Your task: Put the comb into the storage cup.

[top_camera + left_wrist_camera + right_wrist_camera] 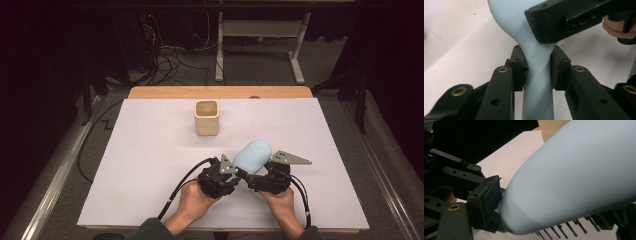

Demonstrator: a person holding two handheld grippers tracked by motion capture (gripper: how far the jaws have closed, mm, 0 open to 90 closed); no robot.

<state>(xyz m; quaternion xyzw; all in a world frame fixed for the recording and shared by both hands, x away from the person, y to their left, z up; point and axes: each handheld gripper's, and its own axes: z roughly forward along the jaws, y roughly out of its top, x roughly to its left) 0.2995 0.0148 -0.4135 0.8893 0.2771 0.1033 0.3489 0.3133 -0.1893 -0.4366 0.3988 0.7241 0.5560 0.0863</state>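
Both grippers are meeting on a pale blue hairbrush (252, 156), which is hanging just above the white table sheet (150, 150), on the person's side of the beige square cup (206, 117) and a little to its right. The left gripper (231, 172) is pinching the brush's narrow handle: in the left gripper view its two pads (517, 67) are pressing on either side of the slim blue neck (537, 75), with the jaws standing fairly narrow. The right gripper (260, 176) is coming in at the wide head; in the right gripper view one jaw pad (485, 200) is lying against the rounded edge of the head (574, 177), while the other jaw is hiding behind the brush, so I cannot tell whether it is pressing as well.

As a thing to handle, the brush is looking light, stiff and smooth, probably moulded plastic with a matte skin. Its back is curving everywhere, so pads set on the head are likely to be sliding off toward the edge. Dark pins (564, 232) with small ball tips are sticking out of the underside; they are probably bending under pressure and giving a poor seat.

The handle neck is offering the safest hold: it is slim, nearly parallel-sided and well clear of the pins. Any hold on the head should be spanning its two side edges, not back and bristles.
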